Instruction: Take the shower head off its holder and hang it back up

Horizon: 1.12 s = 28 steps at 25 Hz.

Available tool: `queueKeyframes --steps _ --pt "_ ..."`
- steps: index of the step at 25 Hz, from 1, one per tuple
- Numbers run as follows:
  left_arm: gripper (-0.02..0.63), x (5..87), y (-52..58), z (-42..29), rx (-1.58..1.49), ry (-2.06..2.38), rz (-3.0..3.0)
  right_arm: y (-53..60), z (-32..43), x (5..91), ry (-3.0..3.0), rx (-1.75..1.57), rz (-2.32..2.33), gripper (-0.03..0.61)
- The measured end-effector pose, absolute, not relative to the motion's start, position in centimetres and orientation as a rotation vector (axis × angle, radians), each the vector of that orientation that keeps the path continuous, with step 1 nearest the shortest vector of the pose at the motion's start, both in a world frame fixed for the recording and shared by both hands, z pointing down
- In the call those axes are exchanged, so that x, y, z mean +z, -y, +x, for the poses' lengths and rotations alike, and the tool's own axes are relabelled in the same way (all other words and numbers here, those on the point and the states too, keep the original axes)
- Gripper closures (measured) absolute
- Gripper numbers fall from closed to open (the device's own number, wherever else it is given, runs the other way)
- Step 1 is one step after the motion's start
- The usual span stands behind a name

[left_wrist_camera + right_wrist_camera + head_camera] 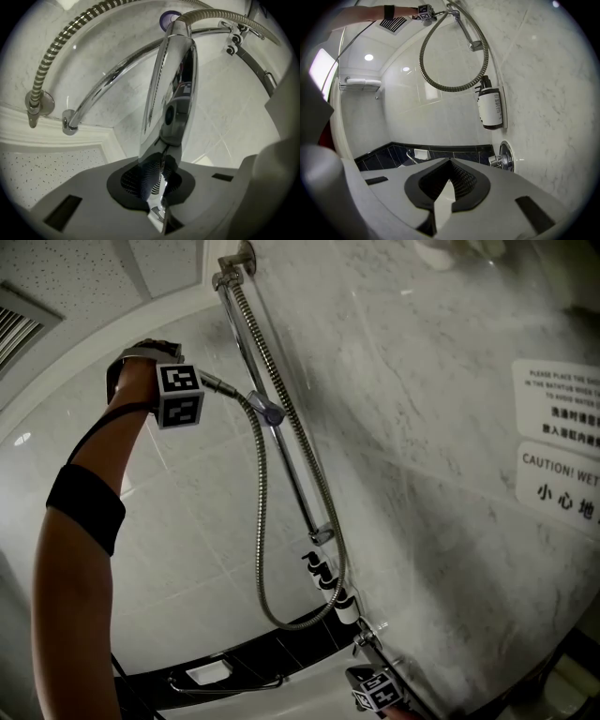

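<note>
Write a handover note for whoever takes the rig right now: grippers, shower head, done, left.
Left gripper: shut on the shower head, raised beside the rail.
Right gripper: shut, empty, low near the tap.
Shower head: its hose end is at the holder; seated or not, can't tell.
Done: grip taken.
Left: likely make sure it sits in the holder, then release.

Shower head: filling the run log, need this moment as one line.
left gripper: shut on chrome shower head | shower head: up at grey holder on chrome wall rail, seating unclear | right gripper: shut, empty, low
</note>
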State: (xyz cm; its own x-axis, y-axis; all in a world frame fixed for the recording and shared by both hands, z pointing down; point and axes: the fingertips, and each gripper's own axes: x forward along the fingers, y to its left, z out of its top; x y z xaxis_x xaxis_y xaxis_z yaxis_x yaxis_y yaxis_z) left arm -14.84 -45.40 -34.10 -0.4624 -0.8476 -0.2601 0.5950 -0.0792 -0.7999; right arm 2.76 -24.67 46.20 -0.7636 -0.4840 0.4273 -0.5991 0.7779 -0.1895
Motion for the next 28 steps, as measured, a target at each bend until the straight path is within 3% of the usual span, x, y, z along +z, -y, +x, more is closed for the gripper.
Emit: queueKeyframes --steps 28 --pt "0.591 -32.7 44.4 -7.8 -1.651 -0.976 -0.073 23.9 1.5 47.0 2.626 0.464 0.781 0.561"
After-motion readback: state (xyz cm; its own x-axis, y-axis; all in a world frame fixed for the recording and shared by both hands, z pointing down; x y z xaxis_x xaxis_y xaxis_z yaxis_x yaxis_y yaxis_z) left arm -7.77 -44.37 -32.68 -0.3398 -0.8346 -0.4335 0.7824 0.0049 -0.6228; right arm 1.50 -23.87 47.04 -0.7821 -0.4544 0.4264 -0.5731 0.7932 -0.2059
